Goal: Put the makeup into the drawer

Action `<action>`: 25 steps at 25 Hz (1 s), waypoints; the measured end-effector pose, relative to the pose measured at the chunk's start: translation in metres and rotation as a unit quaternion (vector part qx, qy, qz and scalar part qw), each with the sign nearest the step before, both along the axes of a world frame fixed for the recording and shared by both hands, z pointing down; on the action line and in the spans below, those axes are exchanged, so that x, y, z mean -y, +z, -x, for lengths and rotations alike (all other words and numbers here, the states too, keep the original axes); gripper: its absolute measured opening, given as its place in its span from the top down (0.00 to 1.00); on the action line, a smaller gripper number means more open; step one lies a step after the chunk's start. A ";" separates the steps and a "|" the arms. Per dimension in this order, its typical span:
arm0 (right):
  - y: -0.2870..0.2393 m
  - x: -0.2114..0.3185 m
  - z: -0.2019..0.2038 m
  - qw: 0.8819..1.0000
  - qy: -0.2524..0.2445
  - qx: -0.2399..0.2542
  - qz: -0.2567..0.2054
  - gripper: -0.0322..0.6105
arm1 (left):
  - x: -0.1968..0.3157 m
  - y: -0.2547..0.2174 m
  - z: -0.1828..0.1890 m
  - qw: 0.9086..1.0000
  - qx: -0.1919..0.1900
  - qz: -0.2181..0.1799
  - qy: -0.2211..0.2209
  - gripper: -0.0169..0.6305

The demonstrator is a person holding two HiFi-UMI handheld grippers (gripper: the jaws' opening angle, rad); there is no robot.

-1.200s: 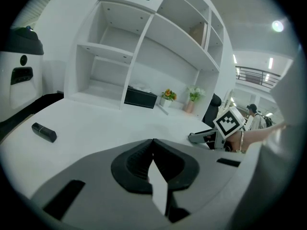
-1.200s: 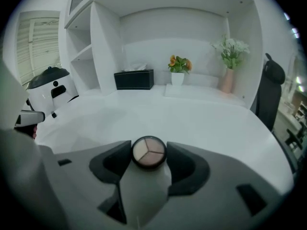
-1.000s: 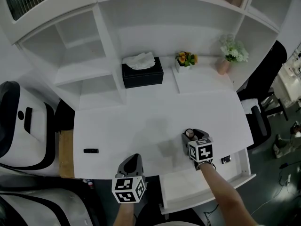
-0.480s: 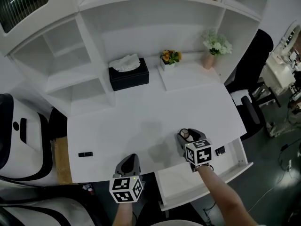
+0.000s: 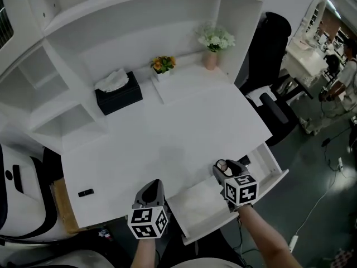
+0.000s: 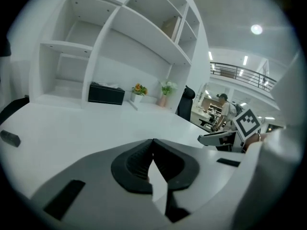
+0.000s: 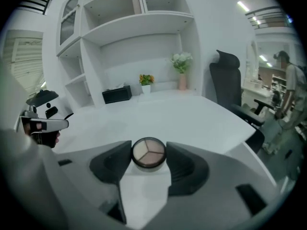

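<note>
A round makeup compact (image 7: 148, 153) with three beige and brown pans sits between the pads of my right gripper (image 7: 149, 150), which is shut on it. In the head view that gripper (image 5: 223, 168) holds the compact (image 5: 222, 164) over the desk's front edge, at the back of the open white drawer (image 5: 199, 203). My left gripper (image 5: 152, 187) hovers at the desk's front edge, left of the drawer. Its jaws (image 6: 152, 142) meet at the tips with nothing between them. A small dark item (image 5: 244, 161) lies by the drawer's back right corner.
At the back of the white desk (image 5: 167, 133) stand a black tissue box (image 5: 117, 94), a small pot of orange flowers (image 5: 162, 66) and a pink vase of white flowers (image 5: 213, 43). A black office chair (image 5: 273, 96) stands to the right. A small black object (image 5: 85, 192) lies at the desk's left.
The head view has swung to the right. Both grippers have shifted right along the desk's front; the right one still grips the compact, now at the drawer's back edge.
</note>
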State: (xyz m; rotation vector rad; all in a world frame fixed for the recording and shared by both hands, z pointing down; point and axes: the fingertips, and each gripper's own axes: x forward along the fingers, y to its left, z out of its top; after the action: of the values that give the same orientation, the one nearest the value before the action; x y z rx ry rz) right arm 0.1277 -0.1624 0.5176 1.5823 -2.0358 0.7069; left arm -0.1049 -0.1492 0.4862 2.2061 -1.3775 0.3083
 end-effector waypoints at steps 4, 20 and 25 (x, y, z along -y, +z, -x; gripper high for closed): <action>0.006 -0.028 -0.032 0.999 0.038 0.002 0.009 0.59 | -0.004 0.001 -0.031 0.999 0.000 0.002 0.038 0.97; 0.063 -0.061 -0.070 0.997 0.033 -0.008 0.076 0.59 | -0.016 -0.002 -0.086 0.998 0.018 0.003 0.068 0.97; 0.087 -0.050 -0.060 0.995 0.003 -0.017 0.099 0.59 | -0.020 0.005 -0.076 0.999 0.023 0.010 0.044 0.97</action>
State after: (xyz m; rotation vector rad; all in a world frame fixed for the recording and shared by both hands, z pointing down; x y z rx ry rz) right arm 0.1879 -0.1129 0.6045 1.4772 -1.8743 0.8511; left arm -0.0286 -0.1297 0.4911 2.2600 -1.2985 0.4046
